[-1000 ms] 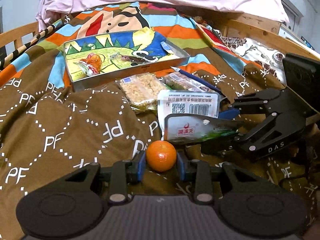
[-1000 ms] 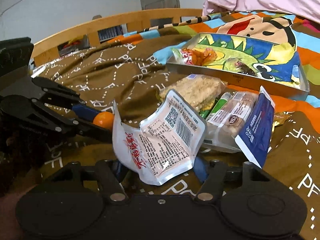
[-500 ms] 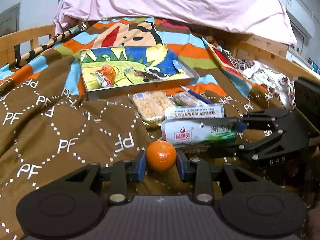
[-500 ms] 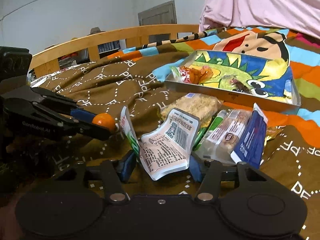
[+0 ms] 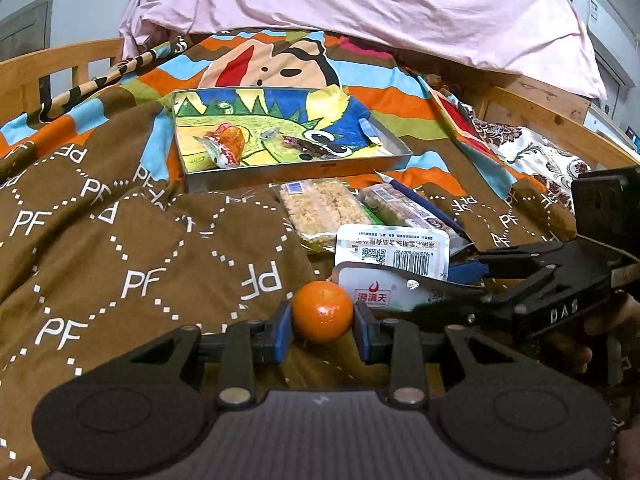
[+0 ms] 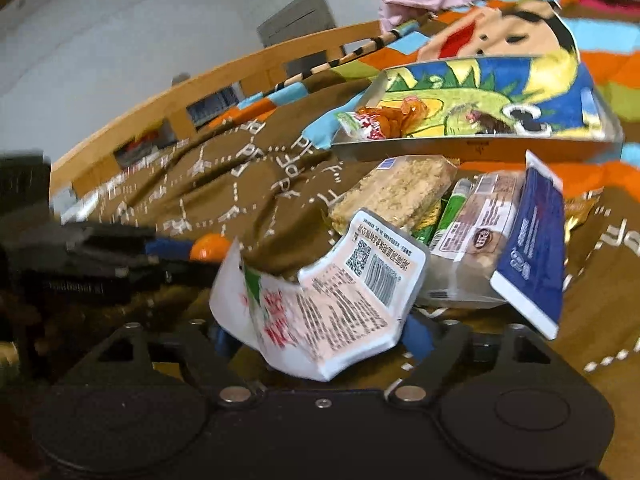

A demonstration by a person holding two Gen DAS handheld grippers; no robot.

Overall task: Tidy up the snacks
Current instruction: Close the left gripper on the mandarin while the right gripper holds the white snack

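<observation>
Crinkly white foil snack pouch [image 6: 324, 300] — light, floppy, between the right gripper's [image 6: 316, 334] just-widened jaws; left gripper [image 5: 322, 326] clamps 1 small orange mandarin [image 5: 322, 311].

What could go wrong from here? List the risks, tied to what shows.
1. The right gripper has just been opening around the white snack pouch; the crumpled pouch may slip out onto the brown blanket.
2. The left gripper pinches the small orange; being round, it could roll out.
3. The two grippers sit close together and could collide on the way to the tin tray.
</observation>
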